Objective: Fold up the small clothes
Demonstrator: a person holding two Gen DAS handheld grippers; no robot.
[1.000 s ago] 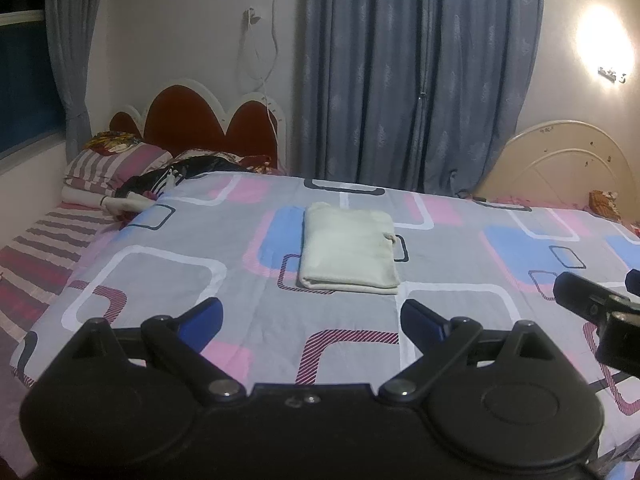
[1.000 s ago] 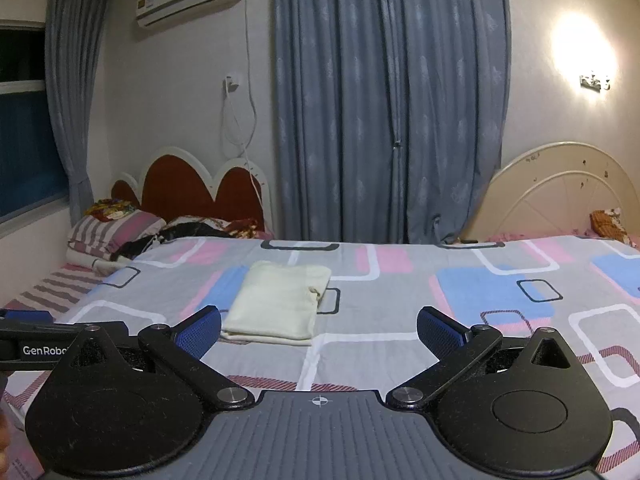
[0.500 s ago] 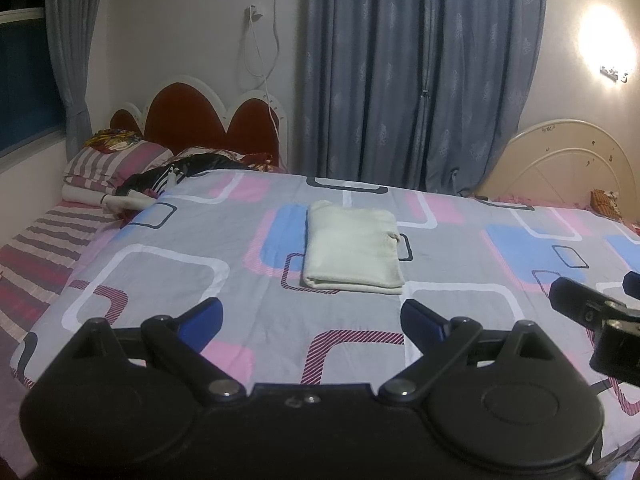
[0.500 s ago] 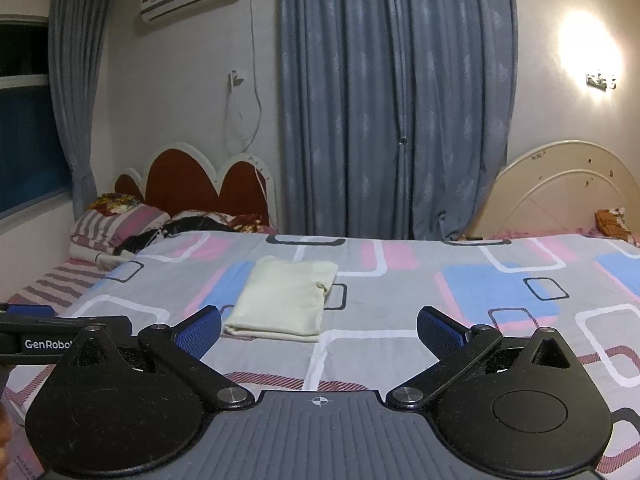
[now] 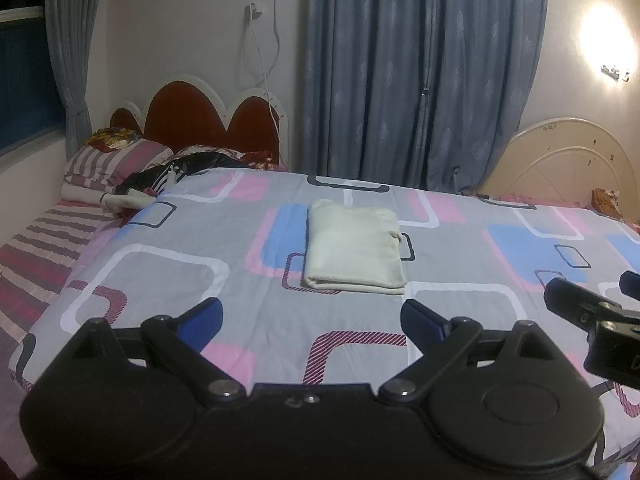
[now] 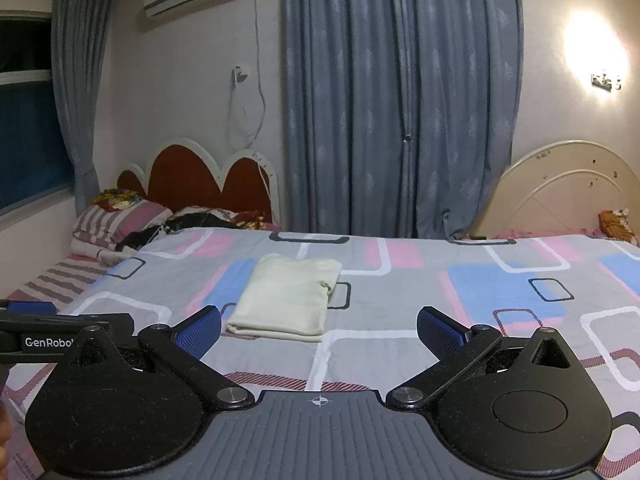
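- Left gripper point(image 5: 311, 319) is spread wide with nothing between its fingers: black plastic linkage arms, blue fingertip pads point(image 5: 420, 318) with a fine dotted grip texture.
- Right gripper point(image 6: 319, 329) is the same build and also gaping, holding nothing. It has a ribbed grey plate at its base.
- Both hover over the near edge of the bed point(image 5: 168, 280), clear of the fabric.
- Cream garment point(image 5: 354, 247) is already folded into a neat, thick rectangle. Looks soft and slightly fuzzy, with the rounded fold edge nearest the grippers and a small lumpy corner at its far right.
- Its long axis runs from the near edge of the bed towards the far edge by the curtains point(image 5: 420, 68), not across.
- It lies flat around the middle of the bed, on the grey cover with pink, blue and white rounded squares.
- From the left gripper it sits straight ahead, beyond the fingertips and apart from them.
- From the right wrist view, the garment point(image 6: 290, 297) is ahead and off to the left, past the left finger.
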